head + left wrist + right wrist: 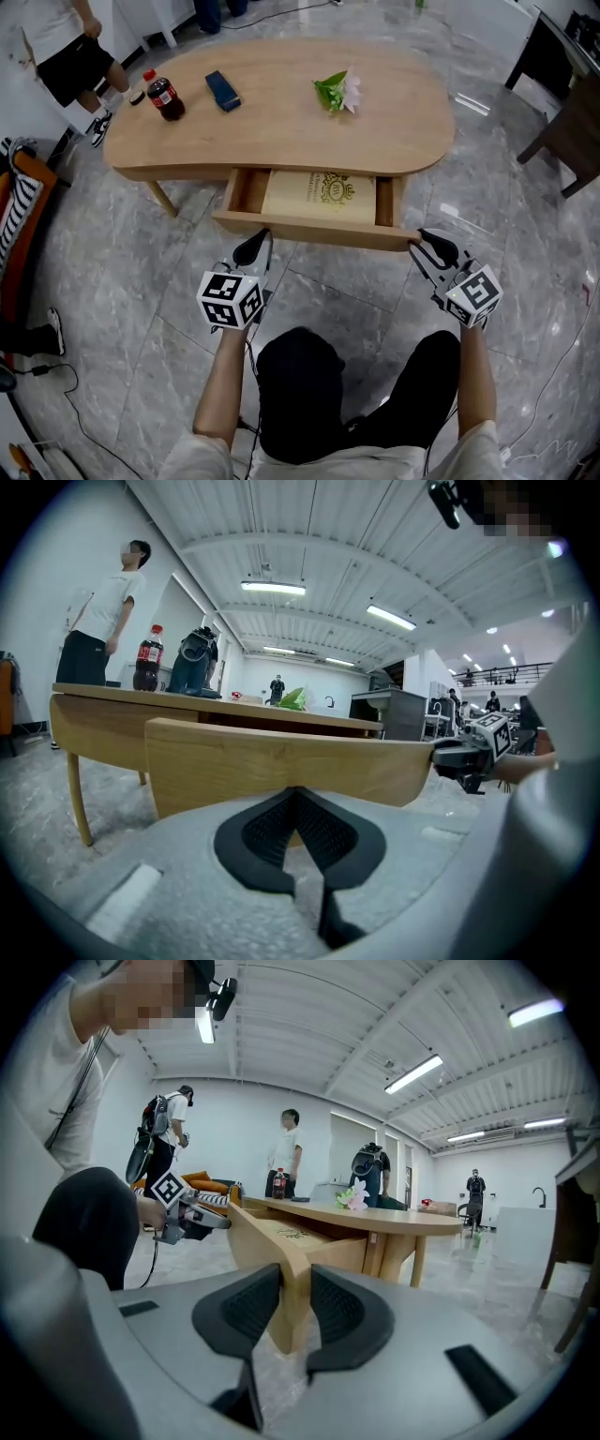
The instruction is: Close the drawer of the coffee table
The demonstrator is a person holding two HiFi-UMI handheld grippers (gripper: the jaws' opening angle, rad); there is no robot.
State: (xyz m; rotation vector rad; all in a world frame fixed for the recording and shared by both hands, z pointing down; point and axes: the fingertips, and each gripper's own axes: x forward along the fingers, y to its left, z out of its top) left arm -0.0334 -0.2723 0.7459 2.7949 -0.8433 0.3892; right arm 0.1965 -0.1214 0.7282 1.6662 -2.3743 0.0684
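Head view: the kidney-shaped wooden coffee table (pixel 281 103) stands on a grey marble floor (pixel 141 281) at your 12 o'clock. Its drawer (pixel 314 230) is pulled out toward you. Your left gripper (pixel 255 248) sits at the drawer front's 7 o'clock, your right gripper (pixel 427 246) at its 3 o'clock end.

Left gripper view: the pads are pressed together, with their tips at the drawer front's lower edge. Overhead is a white ceiling (pixel 309 555) with strip lights (pixel 272 588).

Right gripper view: the jaws pinch the end of the drawer front.
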